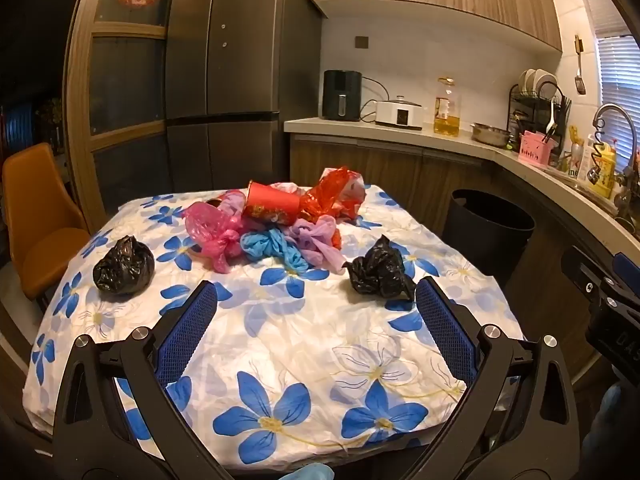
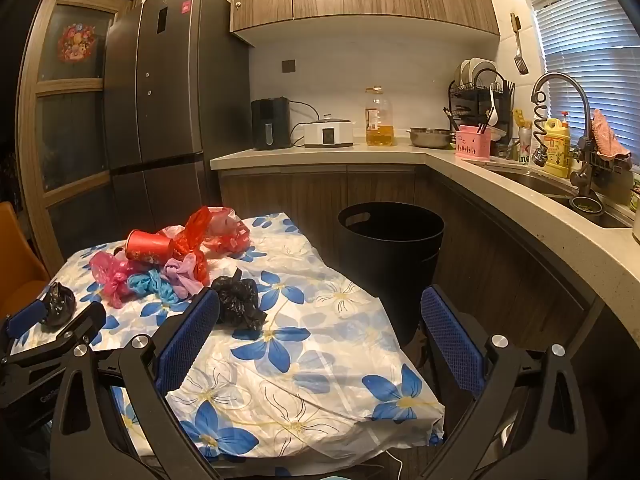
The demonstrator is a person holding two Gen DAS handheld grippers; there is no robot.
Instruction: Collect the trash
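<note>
Black bin [image 2: 390, 240]: inside seemingly empty | both hand-held grippers [image 1: 316, 308] [image 2: 320, 316]: wide, nothing held

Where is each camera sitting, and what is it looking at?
Left wrist: sits on the left tongs, open, looking over the flowered table at the heap of bags; the right tongs' edge shows.
Right wrist: sits on the right tongs, open, looking toward the bin and sink; the left tongs show lower left.
Both share the table, bags, bin and fridge.

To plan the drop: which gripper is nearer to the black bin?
Right. The right gripper hovers just beside the black bin; the left gripper is over the table's middle, farther away.
</note>
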